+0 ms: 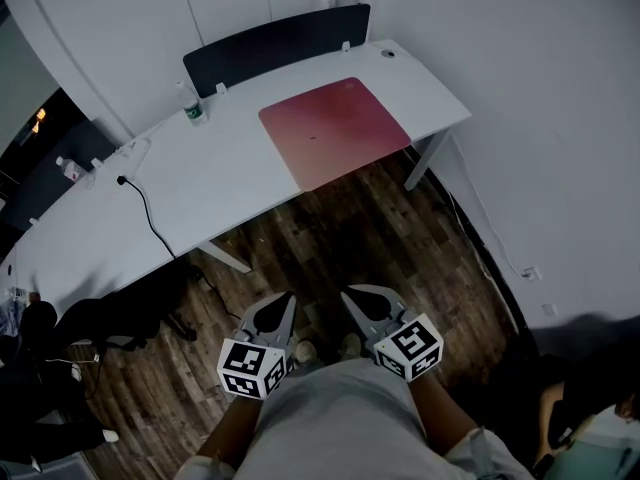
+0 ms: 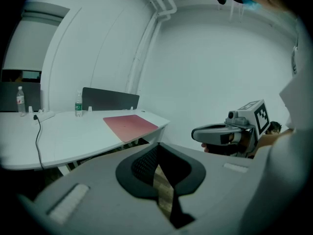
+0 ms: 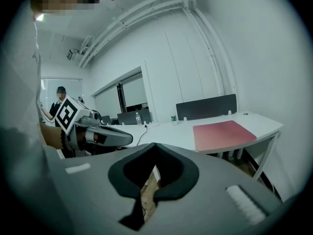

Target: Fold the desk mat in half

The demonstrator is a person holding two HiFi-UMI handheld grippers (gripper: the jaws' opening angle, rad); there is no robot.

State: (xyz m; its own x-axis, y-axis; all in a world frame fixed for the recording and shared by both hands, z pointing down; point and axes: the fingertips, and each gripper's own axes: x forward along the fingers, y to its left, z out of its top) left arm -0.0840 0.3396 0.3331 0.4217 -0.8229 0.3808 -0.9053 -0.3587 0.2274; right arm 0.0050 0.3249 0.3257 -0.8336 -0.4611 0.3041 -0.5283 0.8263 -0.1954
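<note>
A red desk mat (image 1: 333,131) lies flat and unfolded on the right part of a white desk (image 1: 220,173); it also shows as the mat (image 2: 130,125) and the mat (image 3: 223,133) in the two gripper views. Both grippers are held close to the person's body over the wooden floor, well short of the desk. My left gripper (image 1: 281,306) (image 2: 157,150) is shut with nothing between its jaws. My right gripper (image 1: 358,300) (image 3: 155,150) is likewise shut and empty. Each one shows sideways in the other's view, the right gripper (image 2: 217,133) and the left gripper (image 3: 102,137).
A dark divider panel (image 1: 275,43) stands along the desk's far edge, with a green-labelled bottle (image 1: 193,108) beside it. A black cable (image 1: 148,211) runs over the front edge. Another bottle (image 1: 68,168) stands far left. Dark chairs (image 1: 120,313) sit left on the floor. The wall is close on the right.
</note>
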